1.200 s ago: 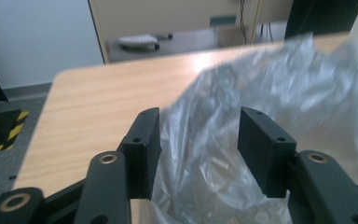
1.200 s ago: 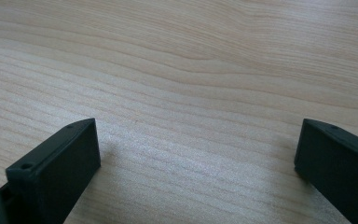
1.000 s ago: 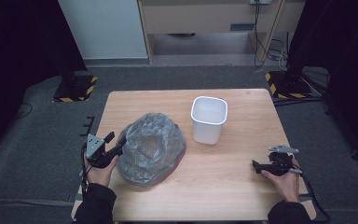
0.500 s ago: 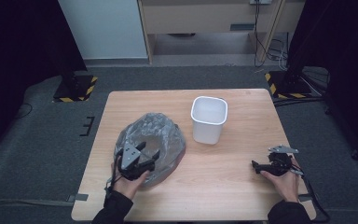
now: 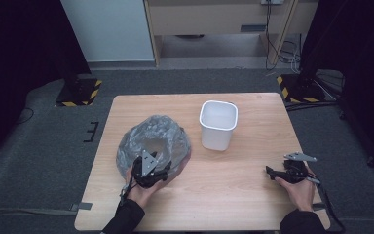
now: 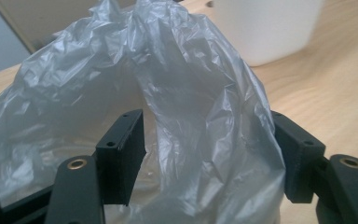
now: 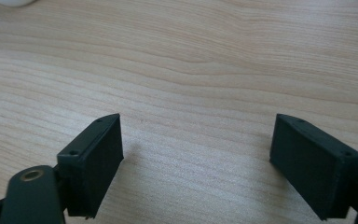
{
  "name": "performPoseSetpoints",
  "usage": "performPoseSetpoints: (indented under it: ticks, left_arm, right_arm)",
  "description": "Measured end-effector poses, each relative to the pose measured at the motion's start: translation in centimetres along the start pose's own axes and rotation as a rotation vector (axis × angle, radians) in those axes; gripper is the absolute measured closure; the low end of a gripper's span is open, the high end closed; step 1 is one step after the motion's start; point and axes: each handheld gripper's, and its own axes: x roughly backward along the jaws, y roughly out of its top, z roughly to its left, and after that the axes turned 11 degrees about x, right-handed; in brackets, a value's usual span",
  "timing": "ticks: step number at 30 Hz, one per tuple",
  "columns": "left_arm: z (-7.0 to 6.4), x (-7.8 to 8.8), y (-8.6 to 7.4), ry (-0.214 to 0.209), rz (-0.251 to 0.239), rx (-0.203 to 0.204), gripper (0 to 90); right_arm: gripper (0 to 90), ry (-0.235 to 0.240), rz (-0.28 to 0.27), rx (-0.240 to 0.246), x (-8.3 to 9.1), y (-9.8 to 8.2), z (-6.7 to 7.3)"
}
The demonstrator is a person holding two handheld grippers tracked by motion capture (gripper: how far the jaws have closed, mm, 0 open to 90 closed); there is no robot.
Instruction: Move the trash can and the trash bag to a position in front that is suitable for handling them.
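My left gripper (image 5: 161, 168) is at the near edge of the grey plastic bag (image 5: 153, 142), which sits crumpled on the left part of the wooden table (image 5: 243, 195). In the left gripper view, a tall fold of the bag (image 6: 205, 121) stands right between my 2 black jaws. The jaws have just been opening wider, and they are apart now, so I am not pinching the fold yet. The bag lies straight ahead of this gripper, so I think I only need to squeeze to catch it. The white bin (image 5: 218, 124) stands just to the right of the bag, a little farther back. My right gripper (image 5: 271, 170) rests low over bare wood, far off to the right. Its jaws have just been closing a bit, but they are apart with nothing between them. My left hand (image 5: 143, 190) is the 1 much nearer to the bag.
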Motion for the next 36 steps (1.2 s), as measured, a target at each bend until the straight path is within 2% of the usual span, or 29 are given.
performPoseSetpoints:
  ticks: [5, 8, 11, 14, 17, 20, 23, 26, 27, 28, 30, 33, 36]
  left_arm:
    - [1.7, -0.6, 0.0, 0.028, -0.006, 0.030, 32.8]
    - [2.4, -0.4, 0.4, 0.028, -0.028, 0.060, 31.9]
    - [2.6, 0.4, 1.1, 0.012, -0.080, 0.109, 30.1]
    - [2.6, 1.1, 2.2, 0.008, -0.131, 0.136, 29.4]
    - [2.5, 1.6, 3.3, 0.019, -0.163, 0.123, 28.5]
    - [2.3, 1.2, 4.3, 0.012, -0.177, 0.135, 28.8]
    - [1.7, 0.2, 5.6, 0.010, -0.190, 0.137, 29.5]
    - [0.8, -1.3, 7.0, -0.003, -0.193, 0.140, 31.8]
    - [0.8, -1.3, 7.0, -0.003, -0.193, 0.140, 34.2]
    - [0.2, -2.4, 7.7, -0.008, -0.185, 0.155, 35.8]
    - [-0.7, -3.8, 8.4, -0.006, -0.183, 0.133, 36.5]
    - [-1.7, -5.8, 9.0, -0.021, -0.166, 0.142, 38.7]
    - [-2.1, -7.6, 9.3, -0.007, -0.160, 0.143, 39.3]
  right_arm:
    - [23.6, 0.002, -0.020, 0.023, 0.1, 0.3, 0.4]
    - [23.8, 0.007, -0.050, 0.029, 0.1, 0.6, 0.7]
    - [24.8, 0.009, -0.081, 0.023, 0.3, 1.0, 0.9]
    - [25.3, 0.006, -0.116, 0.018, 0.4, 1.7, 1.0]
    - [25.7, 0.005, -0.138, 0.025, 0.5, 2.5, 1.4]
    - [25.3, 0.000, -0.155, 0.035, 0.4, 3.6, 2.0]
    - [24.3, -0.005, -0.189, 0.017, 0.4, 5.0, 2.4]
    - [24.7, -0.029, -0.238, 0.001, 0.3, 6.8, 2.5]
    - [25.3, -0.040, -0.256, -0.001, 0.1, 7.3, 2.5]
    - [25.7, -0.046, -0.279, -0.008, -0.2, 7.8, 2.6]
    - [25.7, -0.061, -0.289, -0.006, -1.0, 8.6, 2.7]
    - [27.3, -0.072, -0.275, 0.009, -2.3, 9.6, 3.0]
    - [29.3, -0.090, -0.284, 0.044, -2.9, 10.7, 3.3]
